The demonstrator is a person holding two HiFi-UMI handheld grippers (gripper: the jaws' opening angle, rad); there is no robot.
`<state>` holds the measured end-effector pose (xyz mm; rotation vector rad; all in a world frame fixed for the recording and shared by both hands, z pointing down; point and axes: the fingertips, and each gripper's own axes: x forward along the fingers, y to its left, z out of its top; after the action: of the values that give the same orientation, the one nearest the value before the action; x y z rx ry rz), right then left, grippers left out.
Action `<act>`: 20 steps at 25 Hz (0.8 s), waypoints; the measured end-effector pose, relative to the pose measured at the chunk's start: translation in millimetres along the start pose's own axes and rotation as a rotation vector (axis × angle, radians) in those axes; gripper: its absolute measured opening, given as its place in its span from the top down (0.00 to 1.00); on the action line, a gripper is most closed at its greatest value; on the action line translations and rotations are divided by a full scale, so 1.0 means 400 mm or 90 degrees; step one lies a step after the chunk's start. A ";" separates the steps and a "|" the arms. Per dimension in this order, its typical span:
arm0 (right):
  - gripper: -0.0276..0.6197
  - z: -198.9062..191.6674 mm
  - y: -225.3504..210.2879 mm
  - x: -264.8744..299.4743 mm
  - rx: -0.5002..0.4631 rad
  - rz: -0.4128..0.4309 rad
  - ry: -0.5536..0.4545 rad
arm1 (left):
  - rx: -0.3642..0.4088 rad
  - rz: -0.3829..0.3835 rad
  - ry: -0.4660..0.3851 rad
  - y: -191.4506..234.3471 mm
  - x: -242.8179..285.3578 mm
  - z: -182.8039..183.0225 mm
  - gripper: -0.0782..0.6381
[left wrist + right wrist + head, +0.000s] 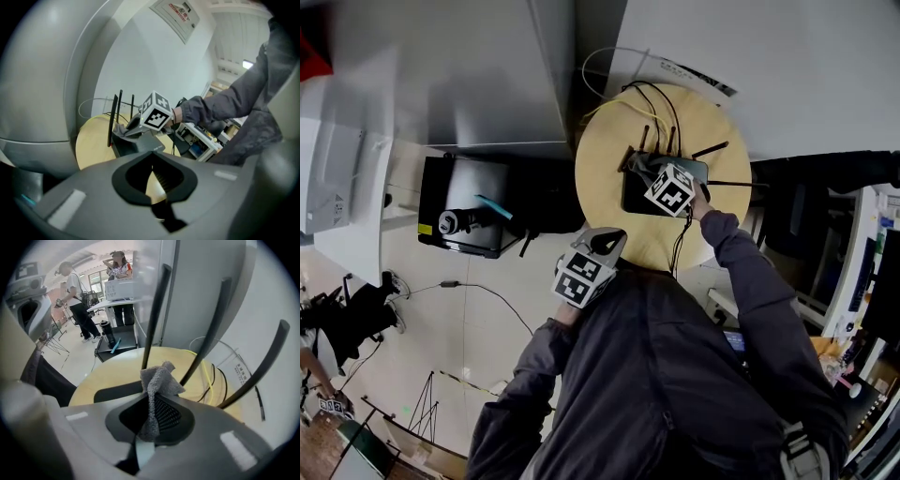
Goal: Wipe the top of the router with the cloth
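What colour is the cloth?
The cloth is grey; clearest in the right gripper view.

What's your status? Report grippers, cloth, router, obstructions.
Right gripper shut on cloth, over router. Left gripper shut, empty, back at table edge. Antennas upright just ahead of cloth; cables behind.

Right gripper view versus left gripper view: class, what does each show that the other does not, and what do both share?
Only the right gripper view: a yellow cable, people standing by a far desk, and the cloth close up, clamped in the right gripper. Only the left gripper view: the left gripper, shut and empty, the right gripper's marker cube, and the person's grey sleeve. Both: the round wooden table and the black router with upright antennas.
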<state>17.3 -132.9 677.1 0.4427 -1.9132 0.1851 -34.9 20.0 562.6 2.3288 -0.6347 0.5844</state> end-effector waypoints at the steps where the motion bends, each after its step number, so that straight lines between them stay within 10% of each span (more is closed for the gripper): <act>1: 0.91 -0.002 -0.018 0.007 -0.002 -0.007 0.005 | -0.001 0.002 0.000 0.002 -0.001 0.000 0.89; 20: 0.91 -0.039 0.004 0.042 -0.040 0.006 0.050 | -0.004 0.009 0.001 0.000 0.000 0.002 0.89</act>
<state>24.6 -130.0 698.6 0.3791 -1.8384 0.1466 -34.8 19.2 561.9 2.3200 -0.6514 0.5907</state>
